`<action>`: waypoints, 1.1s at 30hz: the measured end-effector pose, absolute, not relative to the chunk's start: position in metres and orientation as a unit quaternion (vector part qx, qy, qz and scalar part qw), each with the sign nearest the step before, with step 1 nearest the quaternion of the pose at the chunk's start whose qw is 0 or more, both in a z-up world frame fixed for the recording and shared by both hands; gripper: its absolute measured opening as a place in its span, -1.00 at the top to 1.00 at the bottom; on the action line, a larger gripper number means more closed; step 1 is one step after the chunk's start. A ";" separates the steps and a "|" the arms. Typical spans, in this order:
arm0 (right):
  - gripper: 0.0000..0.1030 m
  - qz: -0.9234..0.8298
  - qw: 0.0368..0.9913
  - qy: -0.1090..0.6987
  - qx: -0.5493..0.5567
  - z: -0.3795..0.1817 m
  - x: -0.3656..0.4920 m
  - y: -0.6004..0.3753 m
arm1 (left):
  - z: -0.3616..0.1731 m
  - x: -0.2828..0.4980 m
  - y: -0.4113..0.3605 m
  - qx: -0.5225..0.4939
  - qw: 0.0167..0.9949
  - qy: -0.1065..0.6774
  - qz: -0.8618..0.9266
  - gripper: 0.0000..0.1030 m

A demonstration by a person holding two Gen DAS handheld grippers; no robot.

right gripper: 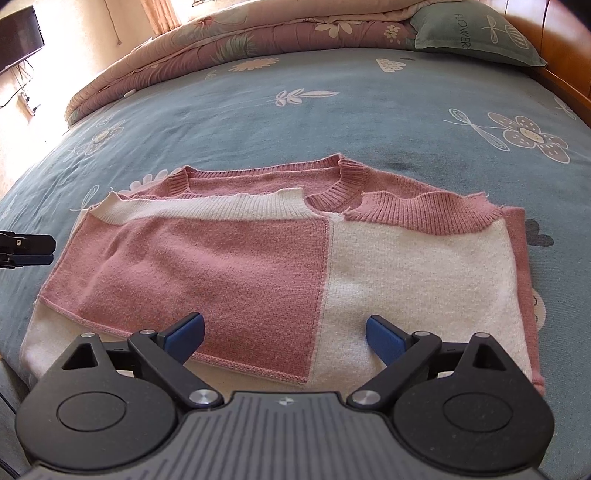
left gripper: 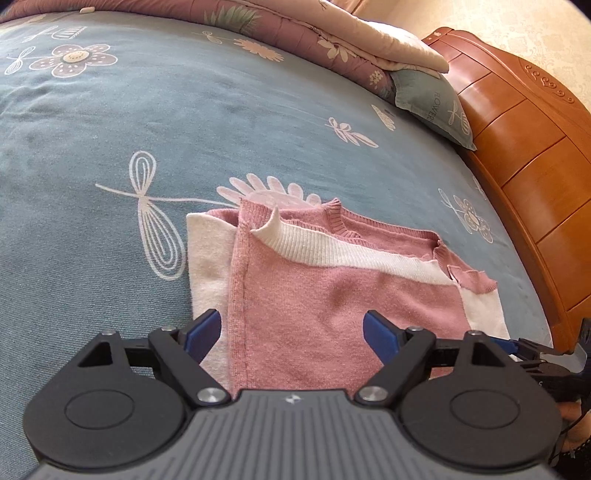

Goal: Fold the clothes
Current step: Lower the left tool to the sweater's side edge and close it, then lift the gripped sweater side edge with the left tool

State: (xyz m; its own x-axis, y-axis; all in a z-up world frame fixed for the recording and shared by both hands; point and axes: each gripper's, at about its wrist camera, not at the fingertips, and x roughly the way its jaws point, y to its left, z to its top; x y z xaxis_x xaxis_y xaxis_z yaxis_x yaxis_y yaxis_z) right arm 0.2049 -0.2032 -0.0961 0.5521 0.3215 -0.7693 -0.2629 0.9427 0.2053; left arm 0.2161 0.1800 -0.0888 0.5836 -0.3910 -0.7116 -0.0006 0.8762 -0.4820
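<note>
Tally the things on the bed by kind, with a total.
Sweater, pink and white, folded: 1
Quilt, floral, bunched along the far edge: 1
Pillow, grey-green: 1
Hand-held gripper, above the sweater, open: 2 (left hand-held gripper, right hand-held gripper)
Total: 5

sweater [right gripper: 236, 266]: fuzzy ribbed knit | bed sheet [left gripper: 184, 122]: soft matt cloth | headboard [left gripper: 517, 129]: glossy varnished wood

Left claw [left gripper: 291, 334], right claw [right gripper: 284, 334]: black linkages, blue pads, silver screws, grey ribbed housing.
</note>
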 end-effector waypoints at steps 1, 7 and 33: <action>-0.93 0.167 0.880 0.442 0.039 -0.097 0.205 -0.204 | -0.092 0.217 0.186 -0.238 0.858 0.442 -0.112 -0.63; -1.00 0.172 0.879 0.443 0.045 -0.100 0.207 -0.204 | -0.117 0.228 0.219 -0.334 0.823 0.444 -0.116 -0.63; -1.00 0.160 0.882 0.443 0.020 -0.100 0.203 -0.196 | -0.150 0.272 0.218 -0.399 0.739 0.481 -0.253 -0.74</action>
